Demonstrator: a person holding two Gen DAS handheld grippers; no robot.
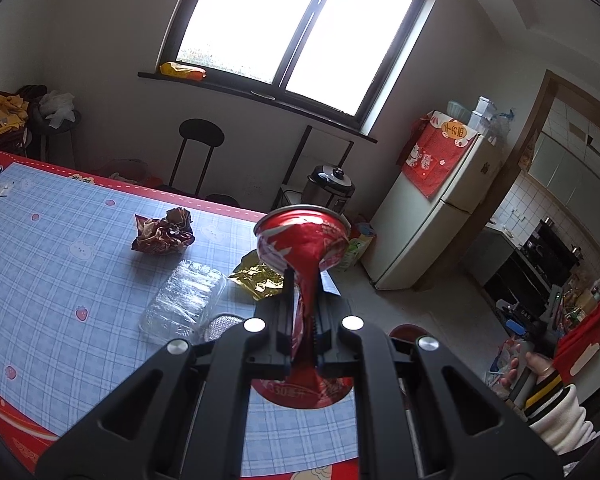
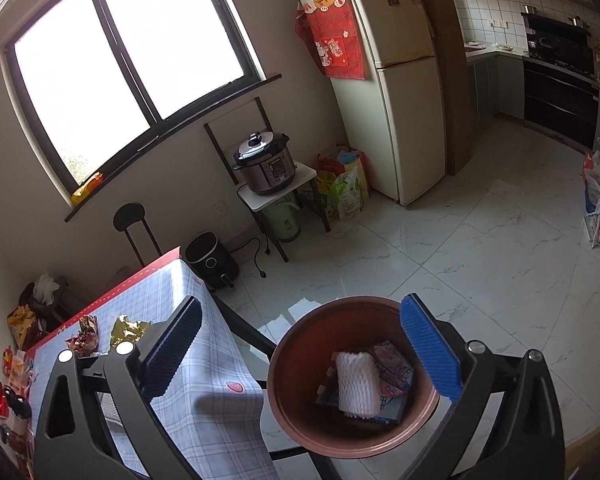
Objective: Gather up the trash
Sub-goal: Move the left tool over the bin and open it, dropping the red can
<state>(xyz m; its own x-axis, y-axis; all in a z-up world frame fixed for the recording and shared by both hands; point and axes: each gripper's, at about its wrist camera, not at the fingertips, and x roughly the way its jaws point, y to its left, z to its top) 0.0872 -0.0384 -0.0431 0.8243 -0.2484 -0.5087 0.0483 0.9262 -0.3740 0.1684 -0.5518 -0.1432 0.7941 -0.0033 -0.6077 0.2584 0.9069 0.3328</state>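
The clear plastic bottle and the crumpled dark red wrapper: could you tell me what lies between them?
Bare tablecloth only, in the left wrist view, between bottle and wrapper.

Open floor is lying around the round brown plastic bin (image 2: 300, 432); the blue-checked, red-bordered surface (image 2: 204, 364) is crowding its left side.

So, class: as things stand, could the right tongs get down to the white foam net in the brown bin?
Probably yes. The right tongs are open above the brown bin, and the white foam net lies uncovered on top, with nothing across the bin's mouth.
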